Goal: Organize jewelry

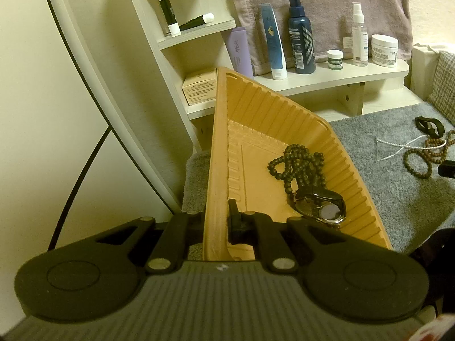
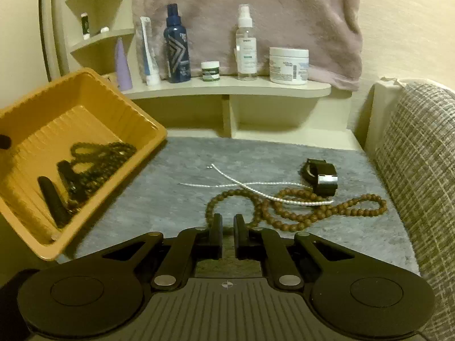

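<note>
My left gripper is clamped on the near rim of the orange tray, one finger inside the wall, one outside. The tray is tilted, lifted off the grey mat on its left side. Inside it: a dark bead necklace bunched toward the low corner, w/ a wristwatch just beside and partly over it.

My right gripper holds nothing, fingers nearly together w/ a narrow gap, hovering over the mat right at the near loop of the brown bead necklace. That necklace sprawls across the mat; a thin white chain lies crossed over it. A black watch w/ a silver clasp sits at the far right end, touching the beads. All three are well apart from the tray.

Behind: a shelf w/ bottles and jars, a pinkish towel hanging above it.
</note>
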`<state>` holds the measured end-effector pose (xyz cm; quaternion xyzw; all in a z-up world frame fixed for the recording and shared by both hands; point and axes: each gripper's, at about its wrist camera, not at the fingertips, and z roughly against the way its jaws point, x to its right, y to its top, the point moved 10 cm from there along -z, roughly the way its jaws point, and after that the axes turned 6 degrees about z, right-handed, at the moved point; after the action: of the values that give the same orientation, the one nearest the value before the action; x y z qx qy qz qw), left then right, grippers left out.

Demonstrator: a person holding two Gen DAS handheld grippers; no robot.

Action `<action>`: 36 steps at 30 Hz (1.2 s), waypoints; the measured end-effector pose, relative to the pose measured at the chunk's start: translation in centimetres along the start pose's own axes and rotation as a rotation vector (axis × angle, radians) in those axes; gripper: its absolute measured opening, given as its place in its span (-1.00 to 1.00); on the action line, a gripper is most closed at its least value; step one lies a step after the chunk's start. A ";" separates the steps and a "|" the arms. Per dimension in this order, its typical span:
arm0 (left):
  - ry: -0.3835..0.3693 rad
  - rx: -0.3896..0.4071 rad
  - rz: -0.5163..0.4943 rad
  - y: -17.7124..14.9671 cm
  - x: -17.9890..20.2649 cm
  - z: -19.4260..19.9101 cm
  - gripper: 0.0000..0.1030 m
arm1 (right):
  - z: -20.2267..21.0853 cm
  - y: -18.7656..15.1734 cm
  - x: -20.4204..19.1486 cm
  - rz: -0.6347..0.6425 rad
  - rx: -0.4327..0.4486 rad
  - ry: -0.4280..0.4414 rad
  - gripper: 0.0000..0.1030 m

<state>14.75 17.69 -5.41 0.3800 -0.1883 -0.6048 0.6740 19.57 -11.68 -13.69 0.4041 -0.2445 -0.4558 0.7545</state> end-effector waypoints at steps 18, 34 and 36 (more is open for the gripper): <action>-0.001 -0.003 0.002 0.0 -0.2 -0.1 -0.87 | -5.8 -0.1 -2.6 0.178 -0.060 0.050 -0.85; -0.002 -0.001 0.001 -0.1 -0.2 -0.1 -0.87 | -1.1 4.0 -5.8 0.133 0.083 0.144 -0.87; -0.001 -0.001 0.001 -0.1 -0.2 -0.1 -0.87 | -0.5 4.9 -6.8 0.124 0.102 0.180 -0.87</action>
<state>14.75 17.87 -5.51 0.3792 -0.1885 -0.6049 0.6744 19.17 -4.26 -9.89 0.4652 -0.2230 -0.3573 0.7786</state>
